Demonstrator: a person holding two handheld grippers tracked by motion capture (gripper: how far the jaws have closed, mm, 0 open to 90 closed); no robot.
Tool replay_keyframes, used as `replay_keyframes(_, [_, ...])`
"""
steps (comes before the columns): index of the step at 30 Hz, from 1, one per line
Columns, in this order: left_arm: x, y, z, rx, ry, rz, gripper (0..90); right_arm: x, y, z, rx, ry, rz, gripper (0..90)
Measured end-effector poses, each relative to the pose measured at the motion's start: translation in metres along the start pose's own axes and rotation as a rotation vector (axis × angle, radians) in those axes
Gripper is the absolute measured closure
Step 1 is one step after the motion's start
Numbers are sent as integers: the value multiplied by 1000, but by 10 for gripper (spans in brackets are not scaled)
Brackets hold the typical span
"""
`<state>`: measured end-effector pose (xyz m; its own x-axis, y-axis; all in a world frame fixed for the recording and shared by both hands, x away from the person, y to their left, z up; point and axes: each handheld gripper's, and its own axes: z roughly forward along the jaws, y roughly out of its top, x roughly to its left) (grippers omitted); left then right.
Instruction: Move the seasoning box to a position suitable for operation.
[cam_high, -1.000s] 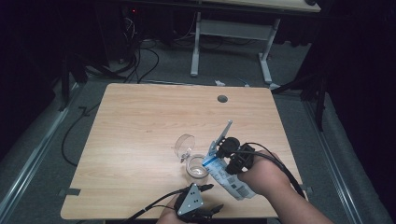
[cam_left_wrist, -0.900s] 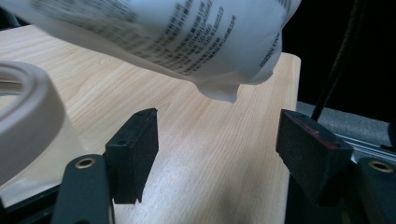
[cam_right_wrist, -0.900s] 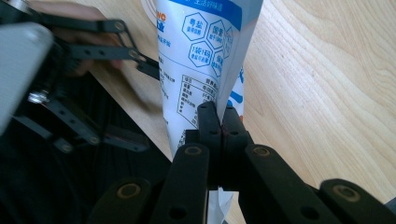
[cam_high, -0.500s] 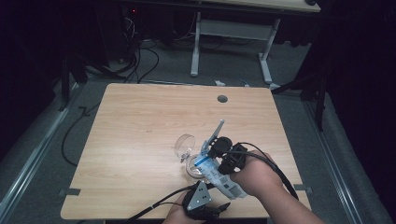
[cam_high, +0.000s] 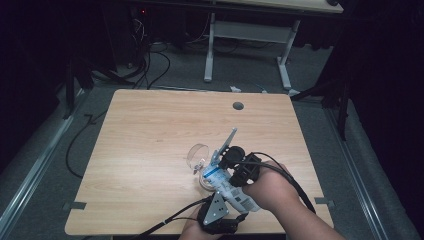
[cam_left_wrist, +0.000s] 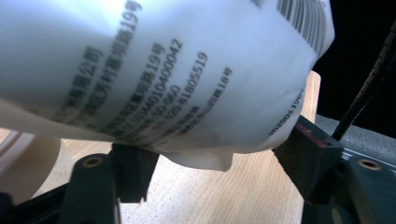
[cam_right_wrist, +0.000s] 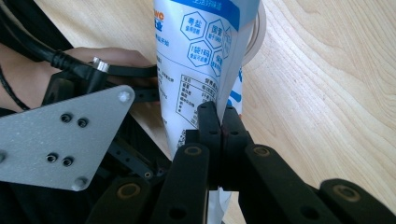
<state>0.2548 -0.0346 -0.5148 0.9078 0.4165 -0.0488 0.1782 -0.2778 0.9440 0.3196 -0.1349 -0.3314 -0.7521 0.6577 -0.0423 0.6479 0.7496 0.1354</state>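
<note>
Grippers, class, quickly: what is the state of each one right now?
Left gripper: open, jaws spread apart beneath the white bag, not clamping it.
Right gripper: shut on the white bag's edge.

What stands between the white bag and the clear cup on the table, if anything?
Nothing visible does. The right gripper is shut on the edge of the white bag, and in the high view the bag's blue end already overlaps the rim of the clear cup. The left gripper has its jaws spread under the bag, not in its path.
</note>
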Motion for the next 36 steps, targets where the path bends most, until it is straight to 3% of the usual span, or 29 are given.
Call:
replay_keyframes(11, [-7, 2, -3, 31, -18, 29, 448, -3, -4, 4, 5, 3, 7, 900])
replay_keyframes(21, [-9, 2, -4, 44, -35, 10, 512, -5, -8, 9, 14, 3, 14, 900])
replay_keyframes(27, [-9, 6, -4, 46, -77, -16, 523, -7, -8, 9, 13, -3, 12, 900])
replay_keyframes(36, [-10, 13, -2, 54, -92, 0, 530, -7, -7, 9, 17, -8, 12, 900])
